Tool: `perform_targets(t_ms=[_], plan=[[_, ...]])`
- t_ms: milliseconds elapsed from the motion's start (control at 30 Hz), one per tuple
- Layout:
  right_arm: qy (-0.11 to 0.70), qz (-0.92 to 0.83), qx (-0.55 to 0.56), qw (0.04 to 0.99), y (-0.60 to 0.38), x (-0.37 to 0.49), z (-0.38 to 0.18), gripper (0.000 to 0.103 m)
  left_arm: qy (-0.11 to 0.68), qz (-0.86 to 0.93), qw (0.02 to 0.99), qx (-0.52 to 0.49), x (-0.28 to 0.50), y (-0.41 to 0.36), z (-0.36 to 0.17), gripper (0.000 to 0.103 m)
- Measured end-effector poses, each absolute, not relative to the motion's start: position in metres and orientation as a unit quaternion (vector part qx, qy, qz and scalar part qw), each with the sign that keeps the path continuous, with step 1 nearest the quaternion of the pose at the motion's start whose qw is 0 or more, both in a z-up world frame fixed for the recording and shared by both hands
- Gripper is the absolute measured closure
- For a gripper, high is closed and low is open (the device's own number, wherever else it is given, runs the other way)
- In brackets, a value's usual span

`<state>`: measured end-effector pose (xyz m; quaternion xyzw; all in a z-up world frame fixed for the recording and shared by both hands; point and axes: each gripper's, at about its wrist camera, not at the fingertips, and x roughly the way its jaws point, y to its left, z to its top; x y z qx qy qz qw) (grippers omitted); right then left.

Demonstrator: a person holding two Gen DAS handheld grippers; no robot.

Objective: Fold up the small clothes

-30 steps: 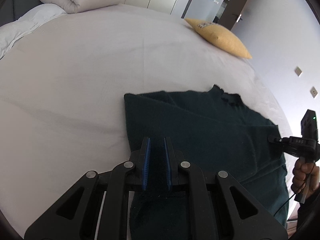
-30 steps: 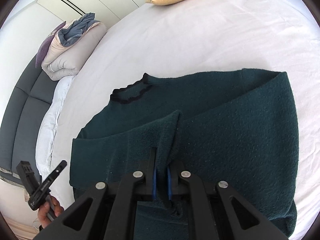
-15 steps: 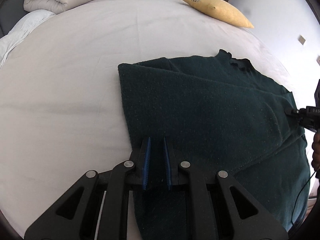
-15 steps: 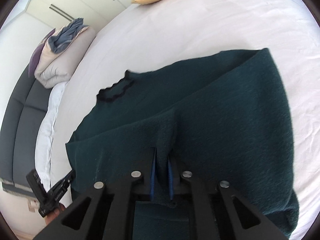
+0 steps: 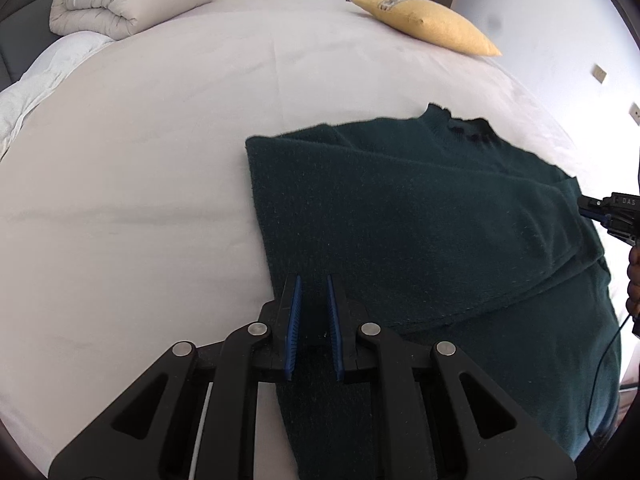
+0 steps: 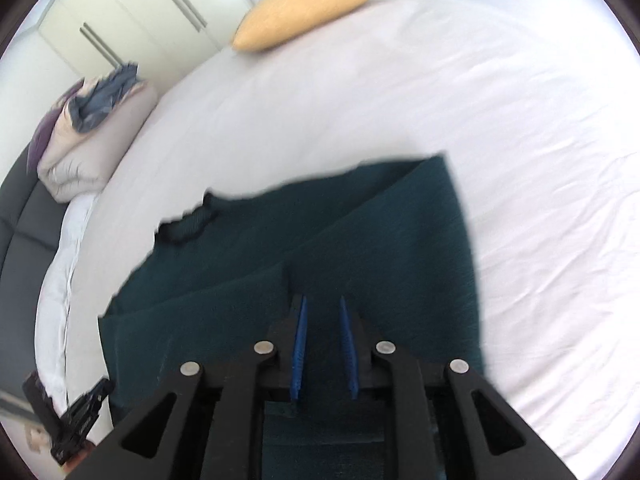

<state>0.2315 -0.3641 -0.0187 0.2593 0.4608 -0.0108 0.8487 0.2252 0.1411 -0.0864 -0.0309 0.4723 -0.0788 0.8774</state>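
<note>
A dark green sweater (image 5: 400, 220) lies flat on the white bed, neckline (image 5: 468, 128) at the far side, one side folded over the body. My left gripper (image 5: 313, 284) is shut on the sweater's near edge, with fabric between its blue pads. In the right wrist view, which is blurred, my right gripper (image 6: 322, 304) hovers over the sweater (image 6: 360, 240). Its jaws are opening, and the pads stand apart without pressing the cloth. The fold's ridge (image 6: 284, 276) lies just ahead of them. The right gripper (image 5: 600, 208) also shows at the sweater's right edge.
A yellow pillow (image 5: 432, 28) lies at the bed's far side. A folded beige duvet (image 5: 120, 0) sits at the far left by the dark headboard (image 6: 24, 220). White sheet (image 5: 140, 160) spreads left of the sweater. A person's hand (image 5: 634, 276) holds the right gripper's handle.
The right gripper's pads parted and let go of the pinched fold, which now lies flat; the gripper drew back and up. The left gripper stayed shut on the edge.
</note>
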Motion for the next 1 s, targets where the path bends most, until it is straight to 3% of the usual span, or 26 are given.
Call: perform_targets(t_ms=[100,167,233,300,500,767,1000], plan=[[0.441,0.077,0.276,0.850,-0.340,0.237,-0.006,0.083,0.456,-0.082,0.885,-0.040,0.228,0.139,-0.074,0.090],[0.449,0.131,0.278,0.839,-0.316,0.244,-0.009,0.076,0.459,-0.085,0.884,-0.038,0.235,0.133,-0.073,0.090],[0.458,0.165,0.276,0.829,-0.295,0.252,-0.021,0.059,0.471,-0.080,0.878,-0.025,0.242,0.127,-0.082,0.090],[0.477,0.170,0.278,0.816,-0.284,0.258,-0.041,0.050,0.500,-0.072,0.863,-0.023,0.248,0.126,-0.102,0.090],[0.456,0.158,0.357,0.800,-0.322,0.245,-0.064,0.054,0.482,-0.082,0.872,-0.022,0.233,0.135,-0.104,0.090],[0.423,0.055,0.375,0.823,-0.402,0.167,-0.039,0.052,0.471,-0.070,0.879,-0.032,0.194,0.151,-0.099,0.090],[0.411,0.078,0.348,0.839,-0.423,0.065,-0.015,0.031,0.462,-0.096,0.873,-0.126,0.110,0.183,-0.084,0.090]])
